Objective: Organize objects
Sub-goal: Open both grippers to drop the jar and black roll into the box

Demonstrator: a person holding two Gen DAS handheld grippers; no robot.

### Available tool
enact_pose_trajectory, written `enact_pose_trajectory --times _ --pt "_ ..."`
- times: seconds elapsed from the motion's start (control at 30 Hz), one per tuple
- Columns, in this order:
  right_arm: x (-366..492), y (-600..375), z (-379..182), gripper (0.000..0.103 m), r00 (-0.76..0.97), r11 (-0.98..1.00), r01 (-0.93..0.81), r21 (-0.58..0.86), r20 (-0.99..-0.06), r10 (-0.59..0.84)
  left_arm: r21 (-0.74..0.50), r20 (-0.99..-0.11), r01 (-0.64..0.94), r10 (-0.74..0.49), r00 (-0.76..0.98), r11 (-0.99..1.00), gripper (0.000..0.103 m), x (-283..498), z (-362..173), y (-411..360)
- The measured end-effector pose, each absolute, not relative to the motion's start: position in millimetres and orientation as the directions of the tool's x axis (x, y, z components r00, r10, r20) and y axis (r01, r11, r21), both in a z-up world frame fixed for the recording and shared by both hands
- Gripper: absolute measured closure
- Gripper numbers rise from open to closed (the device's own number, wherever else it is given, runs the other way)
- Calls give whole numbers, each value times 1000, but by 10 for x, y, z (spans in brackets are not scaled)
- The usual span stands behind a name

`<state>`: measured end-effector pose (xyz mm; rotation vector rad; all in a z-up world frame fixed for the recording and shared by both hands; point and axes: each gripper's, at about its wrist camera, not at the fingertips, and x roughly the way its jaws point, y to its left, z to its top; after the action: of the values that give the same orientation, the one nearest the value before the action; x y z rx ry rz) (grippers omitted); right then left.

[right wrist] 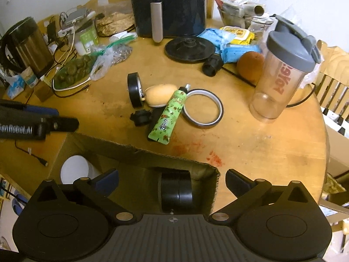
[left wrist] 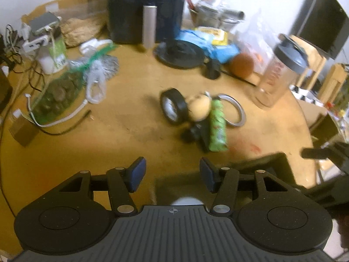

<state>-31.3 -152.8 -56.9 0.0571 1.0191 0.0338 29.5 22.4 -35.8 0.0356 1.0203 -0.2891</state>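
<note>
A cardboard box (right wrist: 135, 150) stands open at the near edge of the round wooden table (right wrist: 250, 144). Inside lie a black cylinder (right wrist: 176, 193) and a white round object (right wrist: 75, 171). Mid-table lie a black tape roll (right wrist: 134, 89), a tan oval object (right wrist: 160, 97), a green tube (right wrist: 170, 114), a thin ring of tape (right wrist: 204, 109) and a small black part (right wrist: 140, 116). My right gripper (right wrist: 171, 182) is open and empty above the box. My left gripper (left wrist: 172, 172) is open and empty over the box's edge (left wrist: 261, 161); the tape roll (left wrist: 172, 107) and tube (left wrist: 217, 126) lie ahead of it.
A black air fryer (right wrist: 168, 4) stands at the back. A clear shaker bottle (right wrist: 281, 74), an orange (right wrist: 249, 65), blue and yellow packets (right wrist: 231, 41) and a black lid (right wrist: 189, 49) sit right. A kettle (right wrist: 26, 45), bags and cables crowd the left.
</note>
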Motion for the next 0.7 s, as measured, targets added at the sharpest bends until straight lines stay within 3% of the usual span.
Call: enact_pose_trajectory --times 0.37,0.7 --pt "-371 -1613 -499 0 536 998 57 29 -844 -6 -19 -907 190 -97 411 982 49 639 -763 396" --pt "-361 -1639 -475 0 533 996 85 19 -846 -29 -52 -921 174 -114 371 983 49 538 -794 470"
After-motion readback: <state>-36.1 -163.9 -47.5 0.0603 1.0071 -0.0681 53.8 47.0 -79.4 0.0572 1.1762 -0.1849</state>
